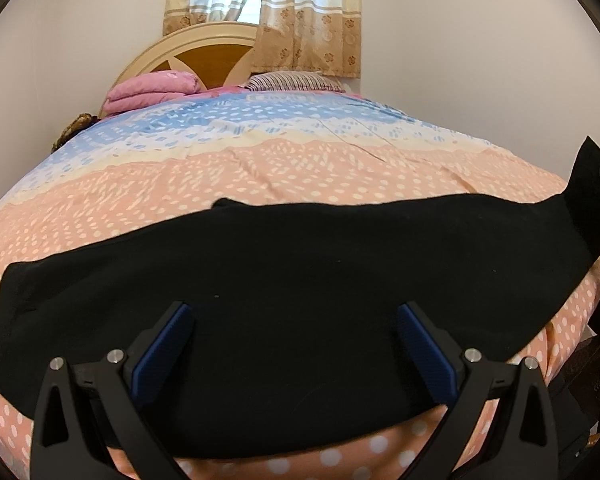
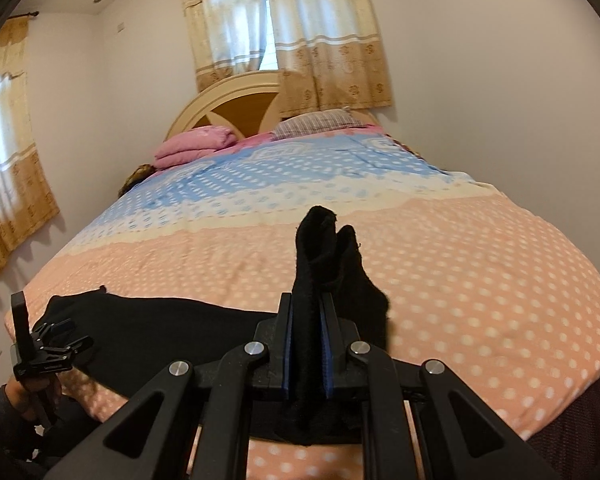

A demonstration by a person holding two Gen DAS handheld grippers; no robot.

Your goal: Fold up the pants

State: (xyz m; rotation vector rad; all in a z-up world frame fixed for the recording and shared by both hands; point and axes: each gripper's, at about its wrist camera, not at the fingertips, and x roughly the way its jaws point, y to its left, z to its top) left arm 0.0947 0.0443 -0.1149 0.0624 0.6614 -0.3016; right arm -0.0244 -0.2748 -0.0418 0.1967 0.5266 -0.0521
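Black pants [image 1: 284, 264] lie stretched across the near part of the bed [image 1: 260, 168], left to right. My left gripper [image 1: 294, 308] hovers over their middle with its jaws wide apart, and its blue pads [image 1: 168, 348] grip nothing. The right end of the pants [image 1: 588, 196] rises off the bed at the far right of the left wrist view. In the right wrist view my right gripper [image 2: 308, 300] is shut on that end, and a bunch of black cloth [image 2: 324, 248] sticks up past its fingertips. The left gripper [image 2: 56, 336] shows at the left there, held by a hand [image 2: 20, 396].
The bed carries a dotted peach, cream and blue cover [image 2: 460, 272]. A folded pink blanket [image 2: 196, 146] and a striped pillow [image 2: 320, 122] lie by the headboard [image 2: 236, 104]. Curtains [image 2: 300, 32] hang behind it. A wall runs close along the bed's right side.
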